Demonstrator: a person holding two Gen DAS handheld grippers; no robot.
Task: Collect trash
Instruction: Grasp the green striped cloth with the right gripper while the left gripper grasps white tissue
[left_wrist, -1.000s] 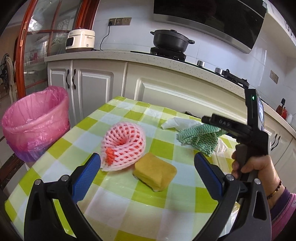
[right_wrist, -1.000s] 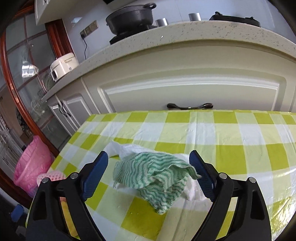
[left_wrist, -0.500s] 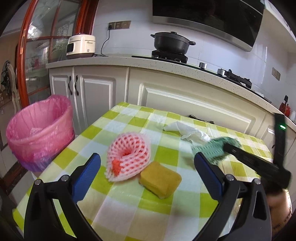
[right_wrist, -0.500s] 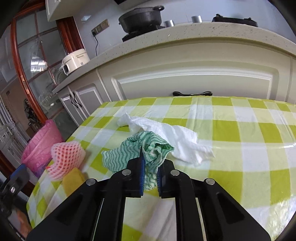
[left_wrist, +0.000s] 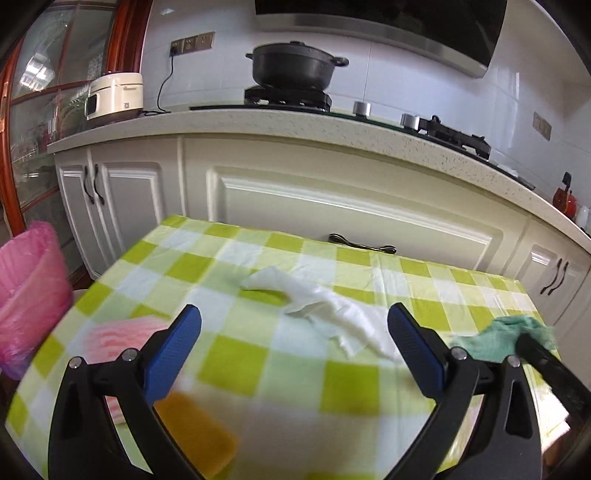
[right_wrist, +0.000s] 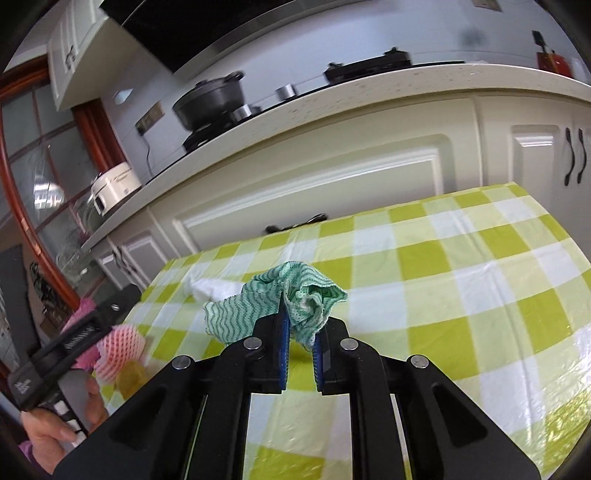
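a kitchen scene seen from two hand-held tools. the right gripper (right_wrist: 299, 347) is pinched tight on a crumpled green cloth (right_wrist: 295, 299), holding it raised above a worktop (right_wrist: 461, 266) covered in a yellow-green and white checked sheet. in the left view the same green cloth (left_wrist: 506, 336) shows at the far right, off the sheet. the left gripper (left_wrist: 295, 350) has its blue fingers (left_wrist: 173, 350) spread wide and holds nothing, hovering over the worktop (left_wrist: 240, 365). between those fingers, further back, a crumpled white tissue (left_wrist: 332, 314) lies flat on the sheet. near the left finger sit a pink foam fruit net (left_wrist: 118, 332) and, closer to the camera, a yellow sponge (left_wrist: 199, 432), both blurred. a bin lined with a pink bag (left_wrist: 29, 295) stands beside the worktop's left edge. behind, a black pot (left_wrist: 295, 66) rests on a stove.
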